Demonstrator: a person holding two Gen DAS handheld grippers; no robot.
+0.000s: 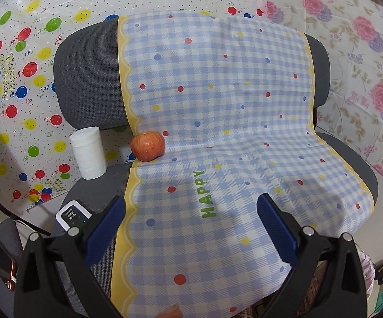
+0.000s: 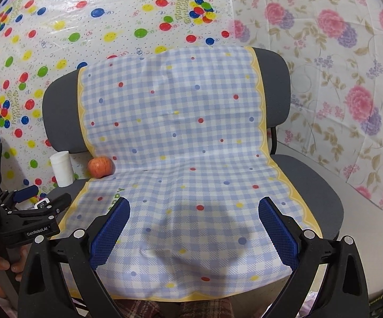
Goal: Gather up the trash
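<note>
Both my claws, left [image 1: 191, 209] & right [image 2: 194, 212], hang open w/ nothing held over the chair's checked cloth [image 1: 218, 100] reading "HAPPY", apple [image 1: 147, 146] & paper cup [image 1: 88, 152] at seat's back-left.

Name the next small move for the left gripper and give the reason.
Probably ease the left gripper forward and left toward the white paper cup. Its jaws are open and empty, and the cup stands upright on the chair seat beside the apple, the likeliest trash.
</note>
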